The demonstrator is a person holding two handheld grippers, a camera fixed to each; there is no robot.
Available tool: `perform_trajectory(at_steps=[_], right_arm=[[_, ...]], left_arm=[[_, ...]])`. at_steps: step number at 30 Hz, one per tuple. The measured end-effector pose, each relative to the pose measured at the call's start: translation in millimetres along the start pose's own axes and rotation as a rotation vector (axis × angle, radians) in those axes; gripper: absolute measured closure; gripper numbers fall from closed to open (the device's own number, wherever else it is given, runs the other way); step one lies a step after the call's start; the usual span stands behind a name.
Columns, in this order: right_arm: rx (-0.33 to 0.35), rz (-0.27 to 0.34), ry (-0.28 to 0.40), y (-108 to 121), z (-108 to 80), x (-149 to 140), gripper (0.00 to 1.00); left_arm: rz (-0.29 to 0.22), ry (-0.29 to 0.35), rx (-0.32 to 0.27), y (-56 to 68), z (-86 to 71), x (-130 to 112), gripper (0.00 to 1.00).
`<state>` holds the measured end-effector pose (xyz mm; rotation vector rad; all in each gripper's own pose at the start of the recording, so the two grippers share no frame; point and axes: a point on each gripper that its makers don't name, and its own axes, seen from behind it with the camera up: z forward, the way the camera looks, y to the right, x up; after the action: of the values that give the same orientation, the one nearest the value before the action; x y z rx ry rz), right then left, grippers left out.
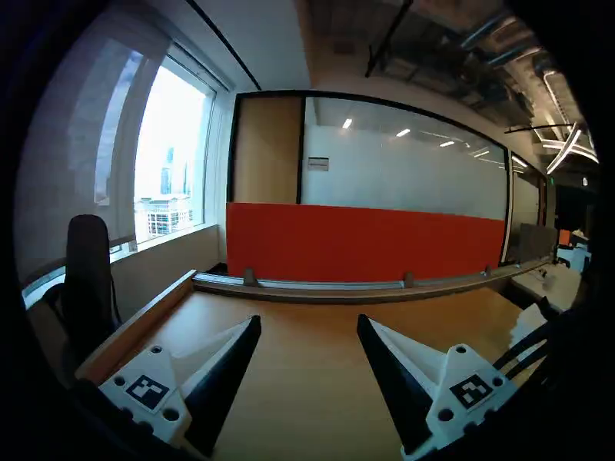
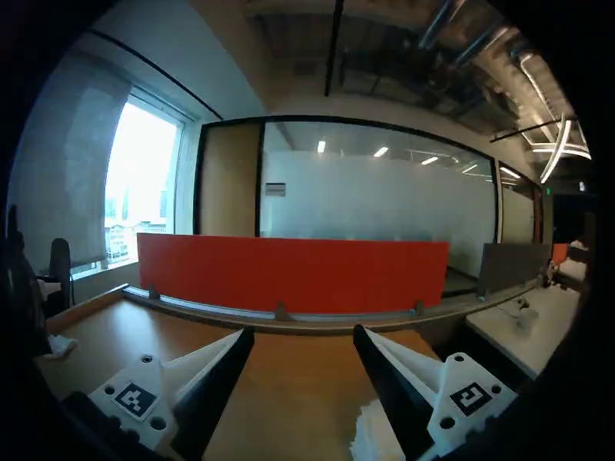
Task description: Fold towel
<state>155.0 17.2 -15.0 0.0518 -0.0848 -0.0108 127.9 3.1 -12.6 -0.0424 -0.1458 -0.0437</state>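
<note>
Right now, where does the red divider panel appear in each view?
Left gripper view: the red divider panel lies across the centre, behind the wooden desk.
Right gripper view: the red divider panel across the centre, slightly lower.
Shared landmark: the bright window on the left.

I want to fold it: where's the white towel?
In the right gripper view, the white towel lies low on the wooden desk, just left of the right-hand finger.

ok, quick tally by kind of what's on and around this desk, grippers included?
Two-finger grippers: 2, left gripper and right gripper, both open
Red partition panel: 1
Black office chair: 1
Brown wooden desk: 1
White textured towel: 1
Total: 6
</note>
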Motion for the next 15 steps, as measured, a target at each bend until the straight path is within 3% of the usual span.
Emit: perform_trajectory(at_steps=[15], right_arm=[[0.024,0.0,0.0,-34,6.2,10,0.0]], left_arm=[[-0.042,0.045,-0.024,1.8,1.6,-4,0.08]])
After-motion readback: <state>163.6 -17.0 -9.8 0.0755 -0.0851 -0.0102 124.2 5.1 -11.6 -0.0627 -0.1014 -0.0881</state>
